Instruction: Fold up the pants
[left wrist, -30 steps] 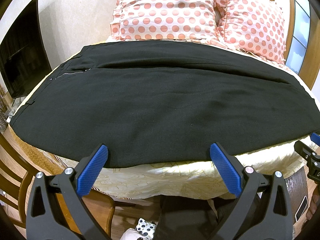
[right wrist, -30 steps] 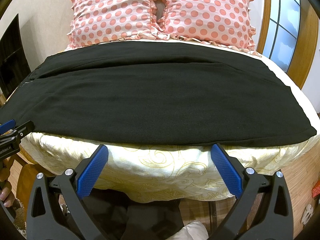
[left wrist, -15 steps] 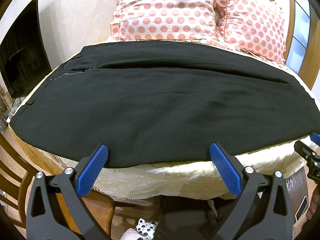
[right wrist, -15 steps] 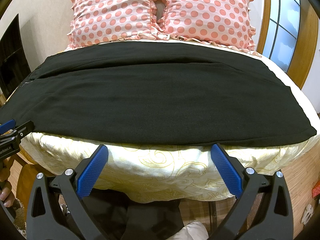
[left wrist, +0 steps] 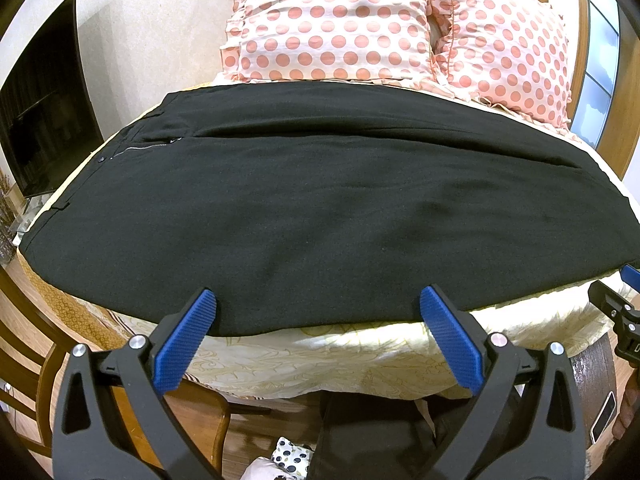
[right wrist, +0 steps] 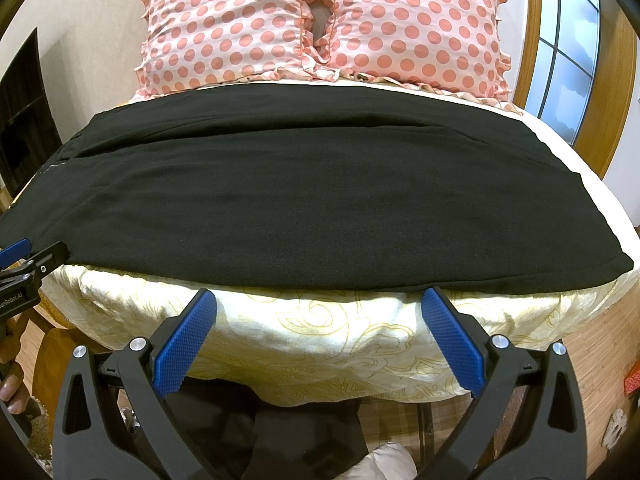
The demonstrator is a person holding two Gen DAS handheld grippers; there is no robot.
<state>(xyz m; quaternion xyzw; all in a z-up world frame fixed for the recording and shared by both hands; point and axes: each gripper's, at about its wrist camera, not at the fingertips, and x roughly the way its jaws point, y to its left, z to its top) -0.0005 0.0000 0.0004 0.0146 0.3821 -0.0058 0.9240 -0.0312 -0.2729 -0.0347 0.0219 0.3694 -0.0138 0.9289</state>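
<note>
One pair of black pants (left wrist: 320, 208) lay flat across a bed (left wrist: 360, 356), spread sideways. Its waistband, with a zipper (left wrist: 150, 146) and a button, pointed to the left, and its leg ends pointed to the right. The near edge of the pants ran close to the near edge of the bed, which was covered in a cream bedspread with a gold swirl pattern.

Two pillows with pink polka dots, the left pillow (right wrist: 224, 24) and the right pillow (right wrist: 416, 28), stood side by side and touching behind the pants.

Two sets of tongs were in view, each with two blue pads. The left tongs (left wrist: 318, 312) were spread wide apart and held nothing, their tips at the near hem of the pants. The right tongs (right wrist: 320, 312) were also spread wide and held nothing, hovering just short of the hem, over the bedspread.

A dark television screen (left wrist: 40, 112) stood at the left wall.
</note>
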